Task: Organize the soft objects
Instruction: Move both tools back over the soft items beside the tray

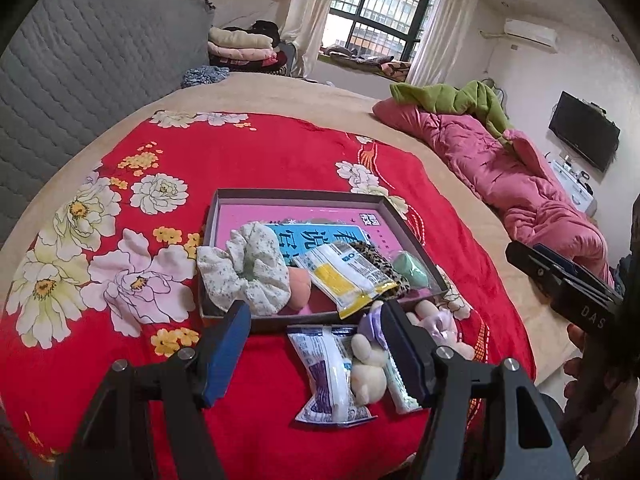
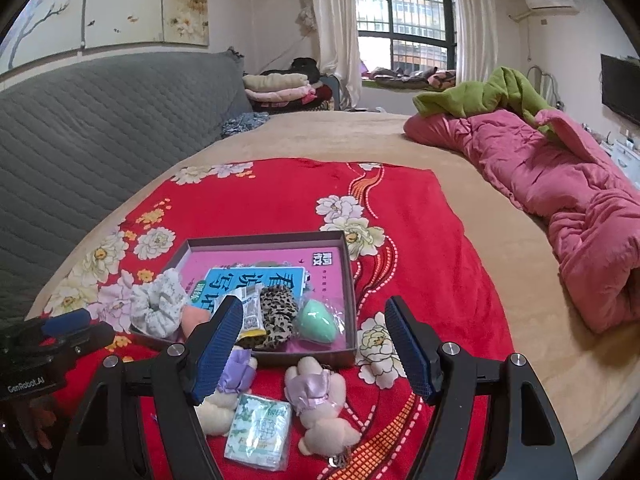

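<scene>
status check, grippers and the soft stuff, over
Left gripper open, empty. Right gripper open, empty. Scrunchies, sponge and packet in the box; two plush bears and tissue packs on the red blanket in front. Nothing blocking.

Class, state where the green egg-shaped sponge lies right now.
In the right wrist view, the green sponge lies inside the box, in its near right corner, just right of the leopard scrunchie.

Readable stuff: "GenRobot.AI" on the left tool [image 2: 56,344] body at 8 o'clock, "DAS" on the right tool [image 1: 560,276] at 3 o'clock; big Chinese characters on the blue book cover [image 2: 256,276] in the box [image 2: 352,280].
</scene>
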